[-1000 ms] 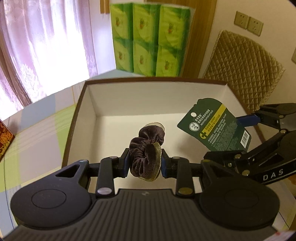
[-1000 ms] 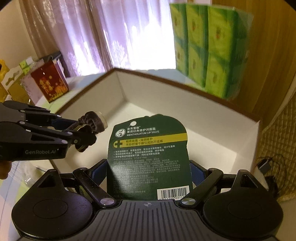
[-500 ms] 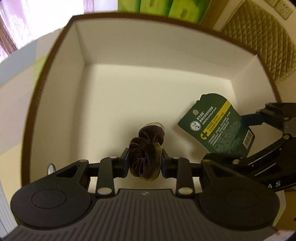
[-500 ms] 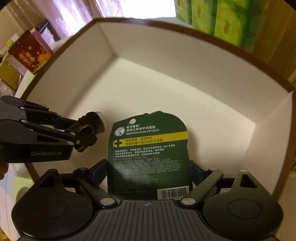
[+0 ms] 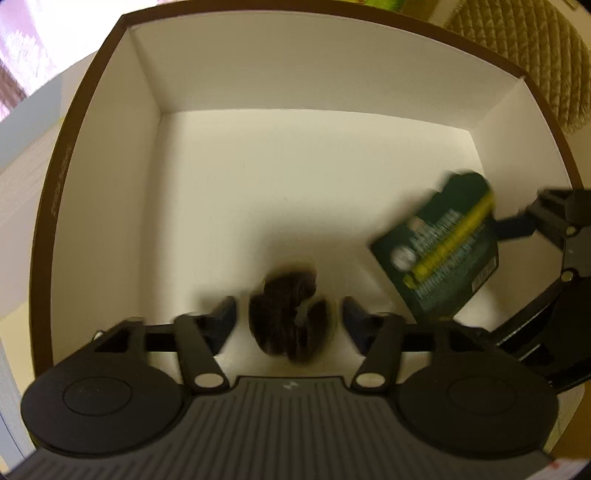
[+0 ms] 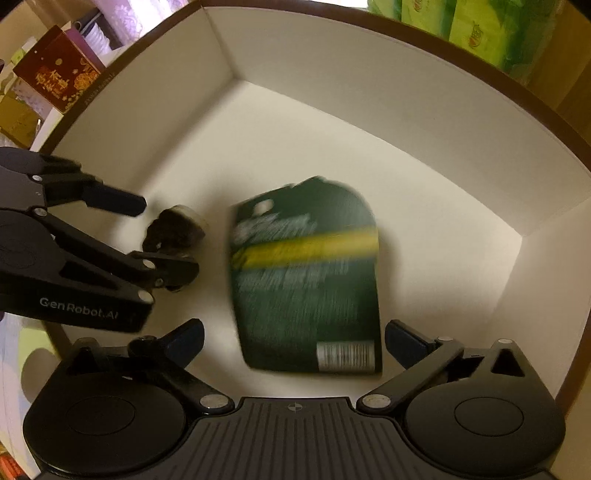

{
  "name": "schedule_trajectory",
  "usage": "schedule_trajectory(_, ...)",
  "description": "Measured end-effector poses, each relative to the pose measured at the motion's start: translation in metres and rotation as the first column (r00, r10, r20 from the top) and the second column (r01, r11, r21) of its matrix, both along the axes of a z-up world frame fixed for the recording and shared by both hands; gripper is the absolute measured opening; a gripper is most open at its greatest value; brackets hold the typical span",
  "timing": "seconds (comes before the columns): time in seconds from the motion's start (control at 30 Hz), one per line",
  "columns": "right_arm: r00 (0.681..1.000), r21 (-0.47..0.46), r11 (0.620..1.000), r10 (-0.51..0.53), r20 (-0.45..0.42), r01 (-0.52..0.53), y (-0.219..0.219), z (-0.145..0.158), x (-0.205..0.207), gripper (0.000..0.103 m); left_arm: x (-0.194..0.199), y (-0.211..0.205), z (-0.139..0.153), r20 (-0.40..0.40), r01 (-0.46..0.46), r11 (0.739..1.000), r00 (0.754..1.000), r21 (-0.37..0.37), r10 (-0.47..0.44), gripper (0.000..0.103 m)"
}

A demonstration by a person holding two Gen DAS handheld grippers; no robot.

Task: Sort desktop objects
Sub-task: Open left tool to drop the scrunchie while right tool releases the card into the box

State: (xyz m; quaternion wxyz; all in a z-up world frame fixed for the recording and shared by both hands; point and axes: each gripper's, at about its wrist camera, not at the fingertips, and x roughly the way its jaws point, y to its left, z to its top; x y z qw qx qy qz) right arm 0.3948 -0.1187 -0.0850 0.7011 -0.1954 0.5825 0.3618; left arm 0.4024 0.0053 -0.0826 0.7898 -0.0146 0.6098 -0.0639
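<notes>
A white box with a brown rim (image 5: 92,85) fills both views. A dark brown velvet scrunchie (image 5: 288,317) sits blurred between the pads of my left gripper (image 5: 289,323), whose jaws are opening and stand clear of it on both sides. The same scrunchie (image 6: 173,230) shows in the right wrist view, beside the left gripper (image 6: 162,236). A dark green lip-salve card (image 6: 306,280) with a yellow stripe is blurred, loose between the spread fingers of my right gripper (image 6: 293,341), whose jaws are opening. The card (image 5: 439,254) also appears at the right of the left wrist view.
The box walls (image 6: 369,85) rise on all sides around both grippers. Green tissue packs (image 6: 476,33) stand behind the box. A red gift box (image 6: 59,77) lies beyond its left rim. A quilted beige cushion (image 5: 524,59) sits past the right corner.
Both grippers dipped lower into the box and tilted downward. The left jaws spread off the scrunchie and the right jaws spread off the green card; both items are now blurred and free.
</notes>
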Motion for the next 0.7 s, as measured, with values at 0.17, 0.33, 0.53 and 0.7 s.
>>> schedule_trajectory(0.17, 1.000, 0.024, 1.000, -0.003, 0.024, 0.002, -0.010, 0.005, -0.003, 0.101, -0.003, -0.002, 0.004, 0.024, 0.014, 1.000, 1.000, 0.028, -0.014, 0.084)
schedule_trajectory(0.33, 0.998, 0.047, 0.999, -0.017, 0.065, 0.014, -0.016, 0.018, -0.007, 0.101, -0.007, -0.004, 0.011, 0.050, 0.010, 1.000, 0.999, 0.026, -0.012, 0.085)
schedule_trajectory(0.53, 0.994, 0.075, 0.997, -0.023, 0.111, 0.015, -0.002, 0.035, -0.024, 0.101, -0.014, -0.009, 0.021, 0.079, 0.008, 0.999, 0.997, 0.032, -0.011, 0.085)
schedule_trajectory(0.7, 0.989, 0.098, 0.995, -0.040, 0.140, 0.027, -0.011, 0.048, -0.027, 0.101, -0.015, -0.014, 0.033, 0.109, 0.009, 0.999, 0.994, 0.044, -0.014, 0.085)
